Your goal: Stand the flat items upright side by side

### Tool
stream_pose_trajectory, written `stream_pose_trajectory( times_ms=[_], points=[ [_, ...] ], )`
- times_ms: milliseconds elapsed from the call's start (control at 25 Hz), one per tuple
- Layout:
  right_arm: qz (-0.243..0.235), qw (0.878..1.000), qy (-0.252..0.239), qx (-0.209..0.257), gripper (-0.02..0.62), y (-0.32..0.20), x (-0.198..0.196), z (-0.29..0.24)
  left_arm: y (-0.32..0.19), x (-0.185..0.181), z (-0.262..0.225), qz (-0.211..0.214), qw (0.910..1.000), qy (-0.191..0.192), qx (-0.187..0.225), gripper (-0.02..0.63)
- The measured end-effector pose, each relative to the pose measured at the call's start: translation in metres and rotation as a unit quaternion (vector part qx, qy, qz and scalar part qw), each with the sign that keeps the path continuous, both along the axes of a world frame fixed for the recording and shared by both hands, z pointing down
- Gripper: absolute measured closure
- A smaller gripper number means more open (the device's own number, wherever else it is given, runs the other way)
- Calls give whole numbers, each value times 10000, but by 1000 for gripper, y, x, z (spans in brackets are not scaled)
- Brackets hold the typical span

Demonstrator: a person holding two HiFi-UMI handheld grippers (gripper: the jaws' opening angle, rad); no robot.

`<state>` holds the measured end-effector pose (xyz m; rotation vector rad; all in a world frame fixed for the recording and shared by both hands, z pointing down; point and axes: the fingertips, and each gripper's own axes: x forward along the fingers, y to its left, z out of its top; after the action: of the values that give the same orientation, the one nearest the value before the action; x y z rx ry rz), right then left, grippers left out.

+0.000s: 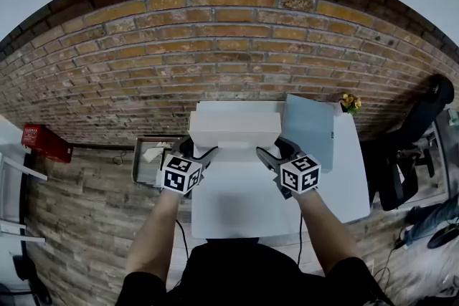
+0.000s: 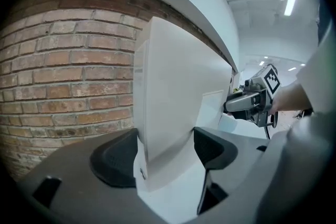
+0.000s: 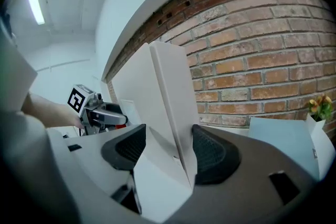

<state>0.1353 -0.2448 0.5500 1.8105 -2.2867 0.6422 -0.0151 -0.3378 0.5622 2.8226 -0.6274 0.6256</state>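
Observation:
A white flat box (image 1: pixel 234 129) stands on its long edge above the white table (image 1: pixel 237 211), close to the brick wall. My left gripper (image 1: pixel 195 150) clamps its left end and my right gripper (image 1: pixel 276 152) its right end. In the left gripper view the box (image 2: pixel 178 86) fills the gap between both pads of the left gripper (image 2: pixel 165 149). The right gripper view shows the box (image 3: pixel 157 92) upright in the right gripper (image 3: pixel 168 152), both pads against it. A light blue flat item (image 1: pixel 310 129) leans upright beside the box on its right.
A small pot of flowers (image 1: pixel 351 103) sits at the table's back right corner, behind the blue item (image 3: pixel 286 139). On the floor to the left are a grey tray (image 1: pixel 147 158) and a red crate (image 1: pixel 46 142). A black office chair (image 1: pixel 416 132) stands at the right.

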Motion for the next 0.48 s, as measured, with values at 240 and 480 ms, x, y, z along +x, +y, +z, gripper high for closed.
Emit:
stream_pose_trajectory(
  times_ms=[240, 480],
  points=[
    [-535, 9986, 35, -44, 219, 2, -8, -1, 2, -2, 1, -123, 9999, -80, -88, 253],
    [-641, 9979, -8, -130, 189, -1, 1, -1, 2, -6, 3, -212, 9996, -111, -180, 259]
  ],
)
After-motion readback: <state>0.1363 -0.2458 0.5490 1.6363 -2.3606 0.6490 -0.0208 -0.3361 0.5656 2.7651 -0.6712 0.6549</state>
